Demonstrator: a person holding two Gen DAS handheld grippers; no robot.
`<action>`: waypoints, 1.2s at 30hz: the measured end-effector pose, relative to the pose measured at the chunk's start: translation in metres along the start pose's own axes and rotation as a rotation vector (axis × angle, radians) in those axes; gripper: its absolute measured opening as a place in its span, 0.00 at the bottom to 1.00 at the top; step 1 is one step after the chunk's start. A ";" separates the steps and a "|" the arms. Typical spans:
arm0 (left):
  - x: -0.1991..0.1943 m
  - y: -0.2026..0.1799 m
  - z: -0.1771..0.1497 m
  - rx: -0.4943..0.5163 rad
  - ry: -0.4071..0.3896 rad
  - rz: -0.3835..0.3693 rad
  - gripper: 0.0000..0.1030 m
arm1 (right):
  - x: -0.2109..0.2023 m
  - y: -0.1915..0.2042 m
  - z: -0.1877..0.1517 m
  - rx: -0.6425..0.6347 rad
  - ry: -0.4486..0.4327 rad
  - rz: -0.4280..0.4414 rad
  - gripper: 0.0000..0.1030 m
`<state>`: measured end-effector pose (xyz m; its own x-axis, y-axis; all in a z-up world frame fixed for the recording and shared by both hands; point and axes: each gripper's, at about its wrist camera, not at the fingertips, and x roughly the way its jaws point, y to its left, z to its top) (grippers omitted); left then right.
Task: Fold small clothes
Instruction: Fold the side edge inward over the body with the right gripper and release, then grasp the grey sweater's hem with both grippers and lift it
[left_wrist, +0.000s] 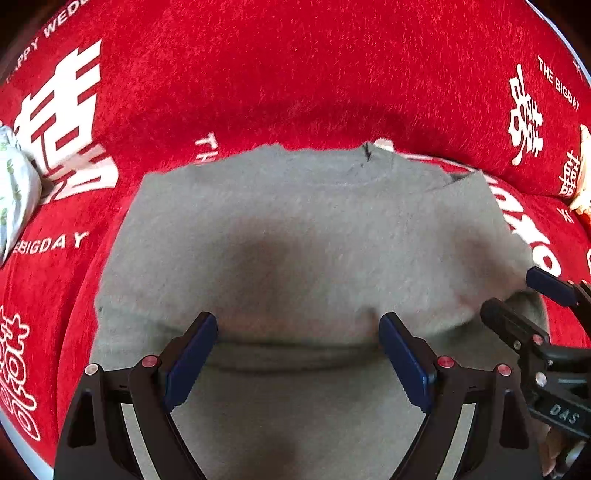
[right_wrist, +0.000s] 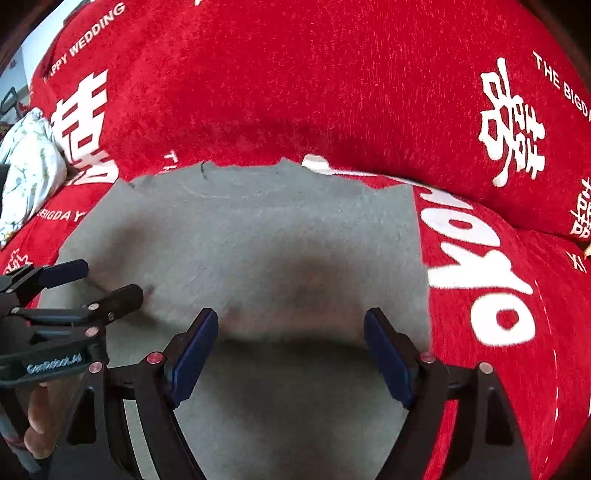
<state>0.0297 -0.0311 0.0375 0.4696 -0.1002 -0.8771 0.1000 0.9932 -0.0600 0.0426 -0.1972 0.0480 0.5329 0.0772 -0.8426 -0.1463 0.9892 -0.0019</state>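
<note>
A grey garment (left_wrist: 303, 229) is spread flat on the red cover (left_wrist: 295, 74), collar toward its back edge. The left gripper (left_wrist: 298, 354) and right gripper (right_wrist: 291, 350) are tilted downward above its near fold, jaws held wide, nothing gripped.

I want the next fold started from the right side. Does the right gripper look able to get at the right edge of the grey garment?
Probably yes. The right gripper is open over the grey garment, whose right edge lies bare on the red cover beside it; nothing lies between.
</note>
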 end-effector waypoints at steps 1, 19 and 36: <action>0.001 0.001 -0.004 0.001 0.007 -0.002 0.88 | 0.004 0.005 -0.006 -0.004 0.017 0.006 0.82; -0.057 0.023 -0.125 0.065 -0.109 -0.006 1.00 | -0.047 0.032 -0.123 -0.044 -0.128 -0.042 0.96; -0.099 0.027 -0.207 0.255 -0.077 -0.004 0.99 | -0.100 0.044 -0.185 -0.140 -0.063 -0.044 1.00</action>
<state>-0.1961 0.0179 0.0243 0.5328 -0.1185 -0.8379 0.3159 0.9464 0.0670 -0.1718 -0.1843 0.0325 0.5924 0.0459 -0.8043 -0.2340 0.9651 -0.1173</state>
